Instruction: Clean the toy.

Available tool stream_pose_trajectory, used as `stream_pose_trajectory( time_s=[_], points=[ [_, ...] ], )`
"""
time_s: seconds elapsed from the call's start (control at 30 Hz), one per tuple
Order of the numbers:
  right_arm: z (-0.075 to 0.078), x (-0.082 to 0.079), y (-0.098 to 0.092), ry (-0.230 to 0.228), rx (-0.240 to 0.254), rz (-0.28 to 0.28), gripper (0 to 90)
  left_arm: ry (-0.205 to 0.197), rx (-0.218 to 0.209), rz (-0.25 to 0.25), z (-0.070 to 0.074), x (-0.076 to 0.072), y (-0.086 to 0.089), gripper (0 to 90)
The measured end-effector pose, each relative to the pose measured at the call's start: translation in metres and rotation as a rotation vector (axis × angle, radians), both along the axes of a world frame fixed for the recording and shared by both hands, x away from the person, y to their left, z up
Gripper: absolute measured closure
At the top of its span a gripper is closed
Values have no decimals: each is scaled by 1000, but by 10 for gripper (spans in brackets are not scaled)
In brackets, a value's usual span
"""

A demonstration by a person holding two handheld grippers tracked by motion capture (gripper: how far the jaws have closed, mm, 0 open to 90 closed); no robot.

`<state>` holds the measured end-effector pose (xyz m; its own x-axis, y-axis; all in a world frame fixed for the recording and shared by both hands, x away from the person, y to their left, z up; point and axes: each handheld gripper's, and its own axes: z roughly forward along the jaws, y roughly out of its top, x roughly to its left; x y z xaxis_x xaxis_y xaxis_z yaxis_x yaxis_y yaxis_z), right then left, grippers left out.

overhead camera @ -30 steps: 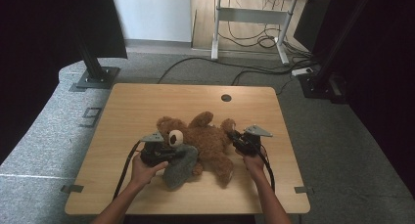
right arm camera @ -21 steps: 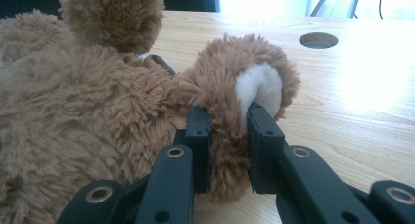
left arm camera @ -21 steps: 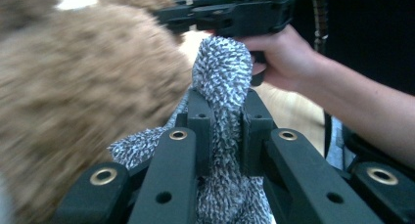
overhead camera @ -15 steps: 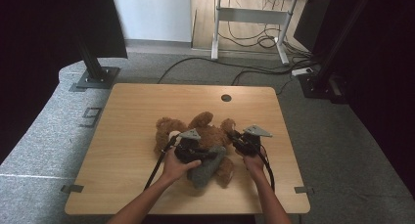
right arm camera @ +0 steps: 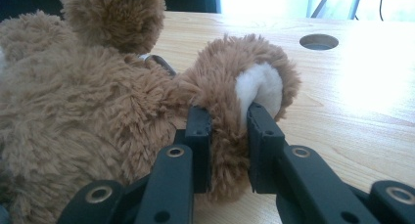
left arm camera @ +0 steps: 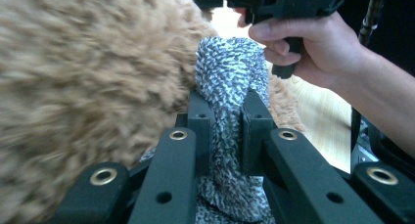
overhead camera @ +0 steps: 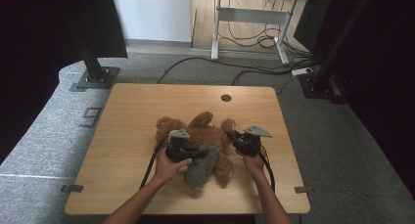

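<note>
A brown teddy bear [overhead camera: 208, 136] lies on its back in the middle of the wooden table [overhead camera: 132, 116]. A grey knitted cloth [overhead camera: 200, 166] lies over its lower body. My left gripper [overhead camera: 193, 152] reaches across the bear from the left, and in the left gripper view that gripper [left arm camera: 227, 111] is shut on a bunched fold of the grey cloth [left arm camera: 230, 77], with bear fur [left arm camera: 88, 87] pressed along its left. My right gripper [overhead camera: 236, 137] is at the bear's right side. In the right gripper view it [right arm camera: 229, 121] is shut on a paw [right arm camera: 230, 92] with a white pad [right arm camera: 259, 89].
A round cable hole [overhead camera: 225, 98] sits near the table's far edge. Black stand bases [overhead camera: 95, 77] and cables [overhead camera: 254, 70] are on the grey floor beyond. A hand [left arm camera: 313, 48] holding the right gripper is close ahead in the left gripper view.
My left gripper has moved right across the bear, dragging the grey cloth with it, and now covers the bear's face. The right gripper has stayed on the paw.
</note>
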<state>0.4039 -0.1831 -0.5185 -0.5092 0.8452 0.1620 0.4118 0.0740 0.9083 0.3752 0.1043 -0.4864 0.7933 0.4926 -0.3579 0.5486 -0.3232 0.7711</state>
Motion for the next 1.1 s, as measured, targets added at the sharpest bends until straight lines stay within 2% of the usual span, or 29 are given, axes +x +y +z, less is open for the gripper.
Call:
stream_pose_trajectory(
  time_s=[0.07, 0.2, 0.27, 0.33, 0.37, 0.4, 0.43, 0.47, 0.5, 0.57, 0.6, 0.63, 0.73, 0.8, 0.87, 0.9, 1.1],
  points=[
    [0, 0, 0, 0, 1, 0, 741, -18, -9, 11, 7, 0, 6, 784],
    [-1, 1, 0, 2, 3, -1, 742, -33, -12, -20, 14, -2, 2, 784],
    [-1, 1, 1, 1, 2, -3, 741, -51, -8, -82, 19, -7, -16, 784],
    [-1, 1, 0, 2, 2, -2, 742, -50, -9, -126, 21, -12, -33, 784],
    [-1, 1, 0, 2, 2, -2, 741, -44, -18, -147, 21, -13, -41, 784],
    [-1, 1, 0, 2, 2, -2, 741, -44, -18, -147, 21, -13, -41, 784],
    [-1, 1, 0, 2, 2, -1, 741, -25, -39, -183, 21, -16, -56, 784],
    [-1, 1, 0, 2, 2, -1, 741, -25, -39, -183, 21, -16, -56, 784],
    [-1, 1, 0, 2, 2, -1, 741, -16, -40, -194, 20, -17, -63, 784],
    [-1, 1, 0, 2, 3, 0, 742, 13, -14, -213, 12, -16, -81, 783],
    [-1, 1, 0, 2, 3, 0, 742, 13, -14, -213, 12, -16, -81, 783],
    [-1, 1, 0, 2, 3, 1, 742, 38, 16, -211, 3, -12, -88, 783],
    [-1, 0, -1, 2, 3, 3, 741, 51, 27, -194, -2, -9, -87, 783],
    [-1, 0, -1, 1, 4, 5, 742, 51, 18, -169, -2, -6, -81, 783],
    [-1, 0, -2, 1, 7, 7, 741, 27, 17, -122, 2, -4, -68, 784],
    [-1, 0, -2, 1, 7, 7, 741, 27, 17, -122, 2, -4, -68, 784],
    [-1, -1, -1, -3, 3, 4, 742, 27, 17, -46, 5, 5, -47, 784]
  ],
)
